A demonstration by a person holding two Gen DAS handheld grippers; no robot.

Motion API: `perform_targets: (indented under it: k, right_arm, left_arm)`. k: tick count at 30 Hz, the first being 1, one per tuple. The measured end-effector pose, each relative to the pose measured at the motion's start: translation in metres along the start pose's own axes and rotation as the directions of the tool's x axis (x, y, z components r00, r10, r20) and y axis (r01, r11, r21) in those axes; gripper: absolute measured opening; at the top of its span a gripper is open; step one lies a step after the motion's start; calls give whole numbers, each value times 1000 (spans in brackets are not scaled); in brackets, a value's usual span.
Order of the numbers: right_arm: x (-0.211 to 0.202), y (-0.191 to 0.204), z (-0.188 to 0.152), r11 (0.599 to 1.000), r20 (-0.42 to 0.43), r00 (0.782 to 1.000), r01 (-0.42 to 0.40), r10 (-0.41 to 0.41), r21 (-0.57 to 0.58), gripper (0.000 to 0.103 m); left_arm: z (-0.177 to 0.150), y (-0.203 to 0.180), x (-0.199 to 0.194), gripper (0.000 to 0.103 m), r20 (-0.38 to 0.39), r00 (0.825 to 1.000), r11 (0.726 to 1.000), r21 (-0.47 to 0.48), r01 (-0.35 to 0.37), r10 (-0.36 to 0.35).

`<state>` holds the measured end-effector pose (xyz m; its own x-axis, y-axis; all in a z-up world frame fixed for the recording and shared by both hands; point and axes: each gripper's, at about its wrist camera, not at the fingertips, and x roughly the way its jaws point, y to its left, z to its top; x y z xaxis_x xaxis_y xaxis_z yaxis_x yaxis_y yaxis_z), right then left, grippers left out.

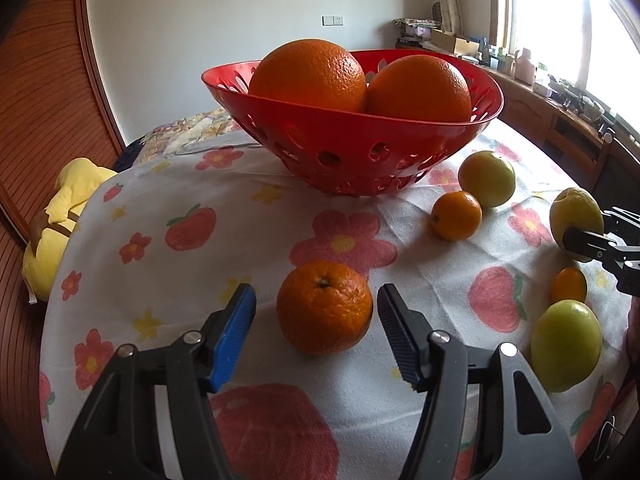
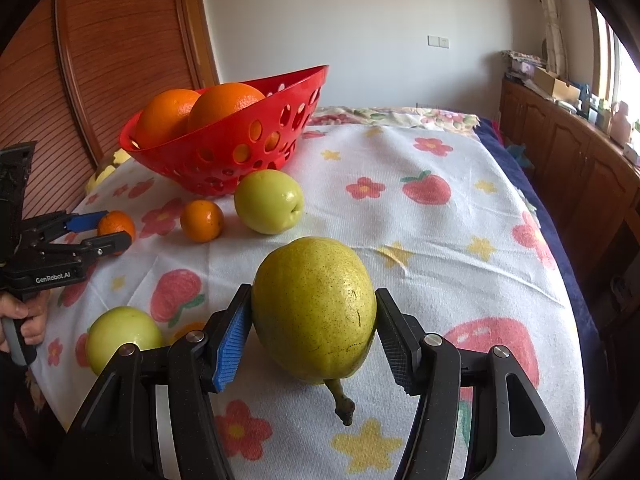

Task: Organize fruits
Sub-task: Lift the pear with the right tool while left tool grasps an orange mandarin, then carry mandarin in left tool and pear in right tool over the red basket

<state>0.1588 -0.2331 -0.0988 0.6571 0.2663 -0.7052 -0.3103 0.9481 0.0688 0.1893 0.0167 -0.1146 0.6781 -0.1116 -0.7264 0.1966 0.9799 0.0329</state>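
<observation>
A red perforated basket (image 1: 400,132) (image 2: 176,156) holds two large oranges (image 1: 308,74). My left gripper (image 1: 316,308) is open around a mandarin (image 1: 324,306) that rests on the flowered cloth, with gaps on both sides. My right gripper (image 2: 314,320) is shut on a yellow-green pear (image 2: 314,306), stem toward me; it also shows in the left wrist view (image 1: 576,216). Loose on the cloth lie a small mandarin (image 1: 456,216) (image 2: 202,220), a green apple (image 1: 486,178) (image 2: 268,200), another green apple (image 1: 566,344) (image 2: 122,338) and a small mandarin (image 1: 568,286).
The flowered cloth (image 2: 420,240) covers a bed. A yellow plush toy (image 1: 60,220) lies at the left edge. A wooden slatted door (image 2: 120,60) stands behind the basket. Wooden cabinets (image 2: 580,160) with clutter run along the right under a window.
</observation>
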Motion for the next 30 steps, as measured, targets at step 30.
perform_targets:
  k: [30]
  right_arm:
    - [1,-1,-1,1000,5,1000,4,-4,2,62]
  left_arm:
    - [20,-25,-60,45,141,988,997,39,65,-69]
